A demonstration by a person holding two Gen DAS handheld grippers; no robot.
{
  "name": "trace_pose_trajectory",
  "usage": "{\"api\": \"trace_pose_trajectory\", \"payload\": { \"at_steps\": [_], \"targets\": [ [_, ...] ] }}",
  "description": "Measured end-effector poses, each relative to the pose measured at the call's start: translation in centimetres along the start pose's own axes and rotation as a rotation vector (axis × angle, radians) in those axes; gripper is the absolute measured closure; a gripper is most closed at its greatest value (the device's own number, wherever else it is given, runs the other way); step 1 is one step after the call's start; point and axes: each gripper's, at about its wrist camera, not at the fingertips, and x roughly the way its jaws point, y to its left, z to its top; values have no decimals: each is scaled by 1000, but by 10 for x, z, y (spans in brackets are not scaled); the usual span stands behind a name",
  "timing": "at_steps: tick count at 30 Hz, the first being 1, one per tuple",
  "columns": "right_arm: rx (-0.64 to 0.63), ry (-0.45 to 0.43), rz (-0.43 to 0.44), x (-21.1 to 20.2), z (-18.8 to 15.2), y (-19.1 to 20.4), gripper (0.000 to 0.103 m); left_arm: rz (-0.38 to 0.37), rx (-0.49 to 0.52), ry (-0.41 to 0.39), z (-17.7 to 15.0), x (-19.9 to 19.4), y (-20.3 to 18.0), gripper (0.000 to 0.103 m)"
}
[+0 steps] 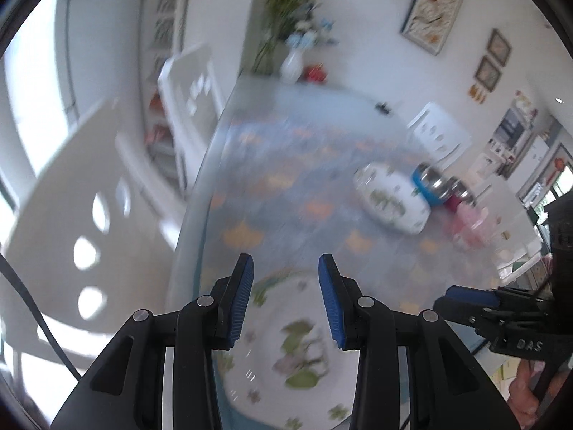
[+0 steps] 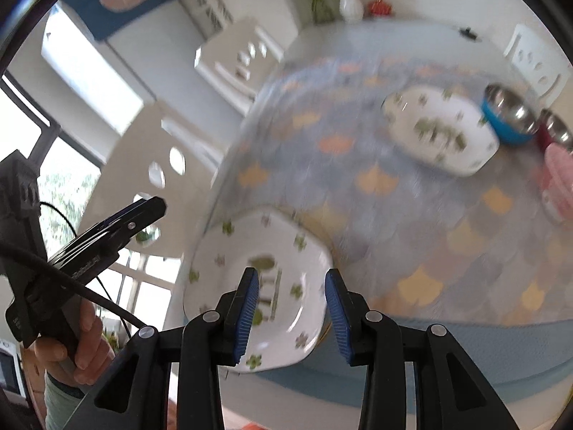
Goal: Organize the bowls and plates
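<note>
Both views motion-blurred. Left hand-held gripper (image 1: 286, 279) has its blue pads apart with nothing between them, released, hovering above a white floral plate (image 1: 286, 351) that lies flat at the near edge of the bench (image 1: 286, 165). Right hand-held gripper (image 2: 290, 292) likewise released, pads apart and empty, above the same plate (image 2: 250, 286), which sits by the bench's rounded near corner, not touched by either gripper. Bench has a blue cloth with orange and yellow leaf shapes under a clear cover. Farther back to the right: a deep white floral dish (image 2: 440, 129), just beside it a blue bowl with steel inside (image 2: 508, 114), then a dark red bowl with steel inside (image 2: 553, 129), and a pink item (image 2: 560, 175) at the right edge, too blurred to identify. White vase with flowers (image 1: 292, 62) stands at the far end of the bench. White chairs (image 1: 189, 89) around the bench. A person's hand (image 2: 77, 344) grips the left gripper's handle in the right wrist view.
</note>
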Motion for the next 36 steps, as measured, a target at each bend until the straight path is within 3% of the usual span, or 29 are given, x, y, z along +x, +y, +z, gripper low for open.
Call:
{"api": "trace_pose_trajectory", "payload": {
  "at_steps": [4,7,10,11,16,21,29,36],
  "targets": [
    [47,-79,-17,-26,19,-24,55,-35,77,-64,32,-9,-35,68],
    [97,-111,-16,-40,32,-49,54,-61,132,-98,54,-7,-62,67],
    [124,-124,-10,-50,44,-75,54,-136,148,-123,73,4,-88,53],
    [138,-131,-21,-54,48,-86,54,-168,134,-119,82,14,-98,49],
    [225,-132,-40,-57,57,-141,52,-257,108,-41,106,59,-132,48],
    [318,14,6,-25,66,-191,52,-362,15,53,122,117,-147,48],
    [406,144,5,34,80,-246,52,-248,-76,243,110,208,-135,48],
    [405,80,-36,56,96,-268,52,-166,-140,359,93,259,-114,48]
  ]
}}
